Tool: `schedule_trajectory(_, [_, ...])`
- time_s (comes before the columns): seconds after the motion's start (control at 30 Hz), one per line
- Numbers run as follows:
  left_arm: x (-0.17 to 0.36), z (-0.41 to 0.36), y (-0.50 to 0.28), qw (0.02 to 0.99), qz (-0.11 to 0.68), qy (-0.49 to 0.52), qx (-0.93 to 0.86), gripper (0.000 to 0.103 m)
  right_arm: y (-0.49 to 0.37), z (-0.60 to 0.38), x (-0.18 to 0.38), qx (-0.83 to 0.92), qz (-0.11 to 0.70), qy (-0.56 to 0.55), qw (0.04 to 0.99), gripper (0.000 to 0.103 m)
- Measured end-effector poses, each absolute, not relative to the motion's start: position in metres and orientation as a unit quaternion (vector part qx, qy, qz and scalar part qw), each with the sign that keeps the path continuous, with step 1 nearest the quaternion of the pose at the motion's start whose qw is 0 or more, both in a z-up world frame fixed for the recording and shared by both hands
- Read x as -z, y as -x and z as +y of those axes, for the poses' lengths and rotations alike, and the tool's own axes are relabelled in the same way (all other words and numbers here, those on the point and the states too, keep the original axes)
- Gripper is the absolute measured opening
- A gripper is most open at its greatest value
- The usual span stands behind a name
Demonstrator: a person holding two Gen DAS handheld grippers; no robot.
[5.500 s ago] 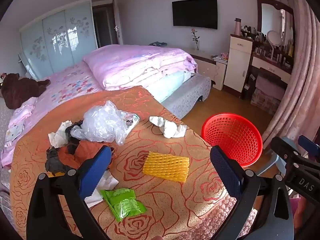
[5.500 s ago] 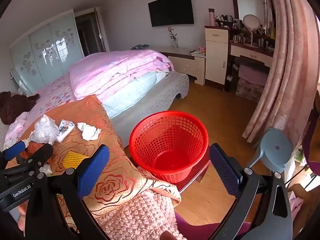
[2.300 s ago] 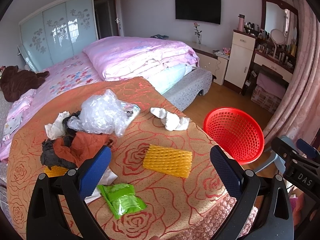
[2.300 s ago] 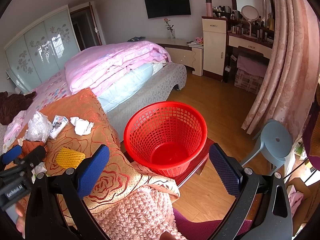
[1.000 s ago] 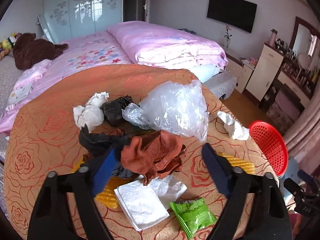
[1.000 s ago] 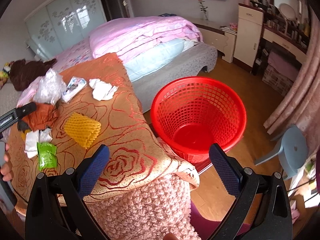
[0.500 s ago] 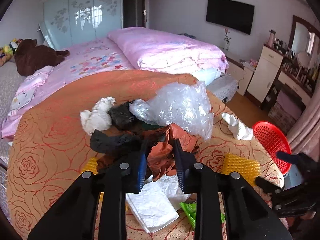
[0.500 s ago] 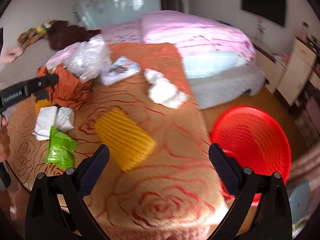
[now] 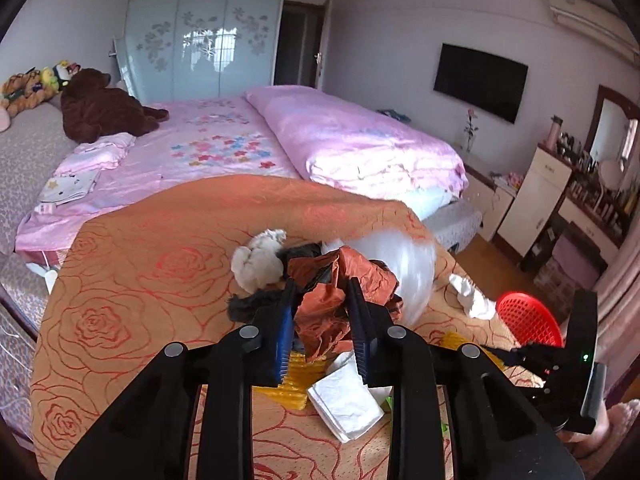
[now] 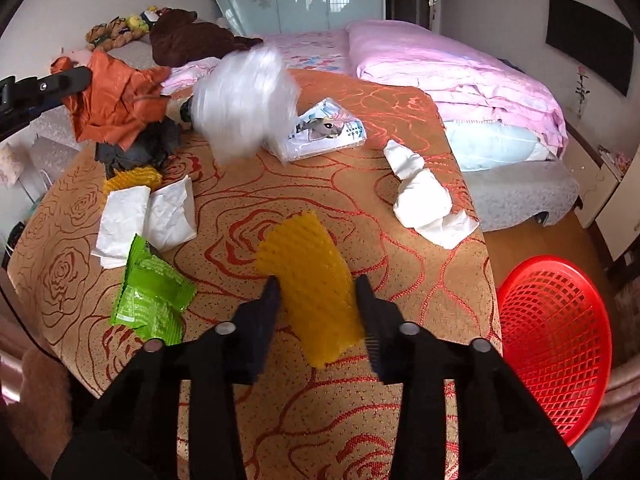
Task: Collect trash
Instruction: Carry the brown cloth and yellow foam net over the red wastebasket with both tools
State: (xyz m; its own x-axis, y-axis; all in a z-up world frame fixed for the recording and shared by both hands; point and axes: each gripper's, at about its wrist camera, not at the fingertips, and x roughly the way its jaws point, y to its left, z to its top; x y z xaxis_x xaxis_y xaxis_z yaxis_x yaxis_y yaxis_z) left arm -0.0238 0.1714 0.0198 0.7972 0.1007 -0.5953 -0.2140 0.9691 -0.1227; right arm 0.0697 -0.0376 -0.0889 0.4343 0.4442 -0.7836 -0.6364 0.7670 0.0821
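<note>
Left wrist view: the left gripper point(image 9: 322, 312) has its blue-faced black jaws drawn narrow and clamped on a crumpled rust-orange bag point(image 9: 340, 284), glossy and creased, which stands bunched above the table point(image 9: 152, 280). The table's cloth is orange-tan with woven red roses. Just behind the bag lie a fluffy white wad point(image 9: 258, 260) and a clear plastic bag point(image 9: 404, 268), blurred. Dark crumpled scraps point(image 9: 248, 306) sit under the orange bag. Below the jaws a folded white tissue point(image 9: 346, 404) lies flat beside a bit of yellow foam net point(image 9: 292, 388). At the right edge the red mesh basket point(image 9: 528, 320) stands past the table, partly hidden by the other gripper's black body.

Right wrist view: the right gripper point(image 10: 316, 292) is closing its jaws on a yellow foam net sleeve point(image 10: 312, 276), a ribbed, cushion-like tube lying on the cloth; both jaws press its sides. Left of it lie a wrinkled green wrapper point(image 10: 148, 292) and white tissues point(image 10: 144, 216). Farther back are a printed packet point(image 10: 324, 130), the blurred clear bag point(image 10: 244, 100) and a twisted white paper point(image 10: 424, 196) near the table's right edge. The basket point(image 10: 556, 332), round with open lattice walls, sits low at right, apart from the table. The orange bag point(image 10: 116, 100) hangs in the left gripper's point(image 10: 44, 86) jaws at upper left.
</note>
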Motion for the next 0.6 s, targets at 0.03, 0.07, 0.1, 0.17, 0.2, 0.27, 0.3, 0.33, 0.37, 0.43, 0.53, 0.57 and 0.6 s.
schedule_trajectory(0.03, [-0.021,0.172,0.025,0.944,0.305,0.093,-0.083,0.024,-0.071,-0.038,0.088,-0.322,0.425,0.110,0.839,0.031])
schedule_trajectory(0.07, [-0.024,0.171,0.026,0.946,0.300,0.095,-0.082,0.024,-0.071,-0.039,0.087,-0.324,0.425,0.106,0.838,0.030])
schedule_trajectory(0.1, [-0.025,0.172,0.028,0.946,0.299,0.095,-0.081,0.024,-0.065,-0.038,0.088,-0.325,0.425,0.103,0.838,0.029])
schedule_trajectory(0.17, [-0.029,0.170,0.029,0.948,0.294,0.094,-0.078,0.024,-0.059,-0.039,0.081,-0.329,0.418,0.098,0.841,0.028])
schedule_trajectory(0.2, [-0.030,0.169,0.029,0.948,0.293,0.094,-0.077,0.024,-0.056,-0.040,0.076,-0.331,0.413,0.097,0.843,0.028])
schedule_trajectory(0.27, [-0.033,0.166,0.031,0.950,0.288,0.095,-0.072,0.024,-0.054,-0.043,0.067,-0.332,0.404,0.092,0.847,0.028])
schedule_trajectory(0.3, [-0.036,0.164,0.032,0.951,0.285,0.095,-0.070,0.024,-0.053,-0.044,0.062,-0.331,0.400,0.089,0.850,0.028])
schedule_trajectory(0.33, [-0.040,0.162,0.034,0.953,0.281,0.096,-0.067,0.024,-0.051,-0.046,0.058,-0.331,0.397,0.087,0.852,0.028])
schedule_trajectory(0.37, [-0.043,0.161,0.035,0.954,0.276,0.096,-0.065,0.024,-0.051,-0.048,0.054,-0.329,0.392,0.084,0.855,0.028])
schedule_trajectory(0.43, [-0.052,0.156,0.039,0.958,0.265,0.093,-0.060,0.024,-0.050,-0.054,0.044,-0.326,0.383,0.077,0.861,0.028])
schedule_trajectory(0.53, [-0.064,0.152,0.043,0.962,0.251,0.091,-0.053,0.024,-0.053,-0.064,0.034,-0.316,0.375,0.067,0.869,0.028])
schedule_trajectory(0.57, [-0.067,0.150,0.044,0.963,0.249,0.090,-0.052,0.024,-0.055,-0.068,0.030,-0.312,0.373,0.063,0.872,0.028])
schedule_trajectory(0.6, [-0.069,0.148,0.045,0.964,0.246,0.089,-0.050,0.024,-0.056,-0.073,0.027,-0.307,0.371,0.059,0.875,0.028])
